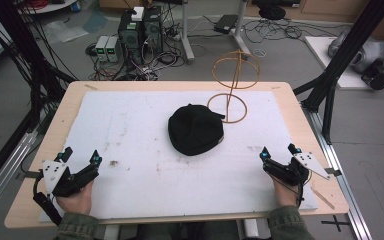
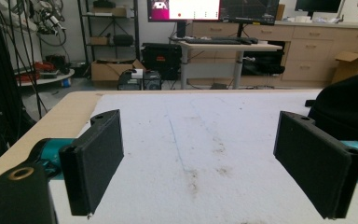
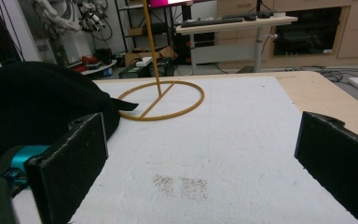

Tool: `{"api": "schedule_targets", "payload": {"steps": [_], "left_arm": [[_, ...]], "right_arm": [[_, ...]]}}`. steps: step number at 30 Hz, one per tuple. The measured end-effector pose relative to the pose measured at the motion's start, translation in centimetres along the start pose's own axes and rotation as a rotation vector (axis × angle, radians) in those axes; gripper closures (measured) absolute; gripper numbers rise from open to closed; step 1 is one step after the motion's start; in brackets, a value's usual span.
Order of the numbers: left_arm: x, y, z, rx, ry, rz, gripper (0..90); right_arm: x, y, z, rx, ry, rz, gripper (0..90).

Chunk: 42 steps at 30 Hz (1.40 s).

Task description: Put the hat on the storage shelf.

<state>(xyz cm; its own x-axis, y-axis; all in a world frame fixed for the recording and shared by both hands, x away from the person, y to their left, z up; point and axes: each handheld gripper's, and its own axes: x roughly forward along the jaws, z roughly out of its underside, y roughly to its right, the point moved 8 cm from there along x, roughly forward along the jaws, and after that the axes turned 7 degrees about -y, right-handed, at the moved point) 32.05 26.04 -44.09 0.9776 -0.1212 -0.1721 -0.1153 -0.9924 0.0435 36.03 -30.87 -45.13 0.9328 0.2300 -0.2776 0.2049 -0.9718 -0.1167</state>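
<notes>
Near the middle of the white mat lies the black cap, just beside the wire hat stand. Both the left gripper and right gripper rest well apart from it, jaws wide and empty. Reaching has not begun; the next move likely calls for closing in on the cap.

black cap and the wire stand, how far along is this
Nothing looks done yet: the black fabric cap lies on the white foam mat, beside the yellow wire stand, whose top is bare. Nothing is in hand; the left gripper and right gripper rest open near the mat's front edge. Everything remains.
</notes>
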Motion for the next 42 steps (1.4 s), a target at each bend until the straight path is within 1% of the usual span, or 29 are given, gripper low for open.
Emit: {"api": "schedule_targets", "payload": {"steps": [1, 4, 5, 8, 12, 13, 14, 16, 20, 21, 22, 25, 28, 30, 33, 34, 35, 36, 39, 42], "left_arm": [[0.0, 0.0, 0.0, 0.000, 0.000, 0.000, 15.9], [0.0, 0.0, 0.1, 0.006, -0.010, 0.000, 15.9], [0.1, 0.0, 0.1, 0.004, -0.011, -0.001, 15.8], [0.1, 0.0, 0.1, 0.001, -0.018, 0.001, 15.8], [0.1, 0.1, 0.2, 0.001, -0.020, 0.005, 15.8], [0.1, 0.1, 0.2, -0.001, -0.020, 0.007, 15.8], [0.1, 0.2, 0.2, -0.011, -0.025, 0.023, 15.8], [0.2, 0.3, 0.1, -0.011, -0.025, 0.028, 15.7], [0.2, 0.7, 0.1, 0.003, -0.032, 0.036, 15.4], [0.3, 1.1, 0.0, 0.014, -0.045, 0.051, 15.5], [0.3, 1.1, 0.0, 0.014, -0.045, 0.051, 15.5], [0.4, 1.4, -0.3, 0.046, -0.048, 0.053, 15.6], [0.5, 2.0, -0.9, 0.078, -0.050, 0.068, 15.5], [0.5, 2.4, -1.6, 0.094, -0.042, 0.082, 15.3], [0.5, 3.0, -3.0, 0.104, -0.037, 0.112, 15.2], [0.9, 3.6, -3.6, 0.118, -0.048, 0.131, 15.2], [0.9, 3.6, -3.6, 0.118, -0.048, 0.131, 15.2], [1.1, 4.0, -3.9, 0.127, -0.062, 0.146, 15.2], [2.2, 5.2, -4.4, 0.157, -0.103, 0.190, 15.2], [3.1, 6.5, -5.0, 0.184, -0.125, 0.221, 15.2]], "right_arm": [[0.0, 0.0, 0.0, -0.010, 0.001, 0.001, 1.6], [0.1, -0.1, 0.1, -0.019, -0.004, 0.000, 1.6], [0.1, -0.2, 0.2, -0.015, -0.014, -0.009, 1.6], [0.1, -0.2, 0.2, -0.011, -0.015, -0.015, 1.6], [0.2, 0.0, 0.3, -0.005, -0.020, -0.013, 1.5], [0.2, 0.1, 0.3, -0.007, -0.017, -0.011, 1.6], [0.2, 0.1, 0.4, -0.001, -0.022, -0.010, 1.5], [0.2, 0.2, 0.4, -0.003, -0.019, 0.001, 1.6], [0.1, 0.3, 0.4, 0.004, -0.020, 0.006, 1.6], [0.2, 0.4, 0.5, 0.004, -0.020, 0.008, 1.6], [0.2, 0.4, 0.5, 0.008, -0.024, 0.008, 1.6], [0.2, 0.5, 0.6, 0.009, -0.026, 0.005, 1.6], [0.3, 0.5, 0.6, 0.006, -0.024, 0.003, 1.6], [0.3, 0.5, 0.6, 0.006, -0.024, 0.000, 1.5], [0.3, 0.5, 0.5, -0.002, -0.018, 0.002, 1.6], [0.4, 0.6, 0.5, -0.003, -0.022, 0.001, 1.6], [0.4, 0.6, 0.6, 0.001, -0.025, 0.002, 1.6], [0.4, 0.6, 0.6, 0.003, -0.024, 0.002, 1.6], [0.4, 0.5, 0.5, -0.002, -0.022, 0.001, 1.6], [0.3, 0.4, 0.5, -0.003, -0.022, 0.001, 1.5]]}}
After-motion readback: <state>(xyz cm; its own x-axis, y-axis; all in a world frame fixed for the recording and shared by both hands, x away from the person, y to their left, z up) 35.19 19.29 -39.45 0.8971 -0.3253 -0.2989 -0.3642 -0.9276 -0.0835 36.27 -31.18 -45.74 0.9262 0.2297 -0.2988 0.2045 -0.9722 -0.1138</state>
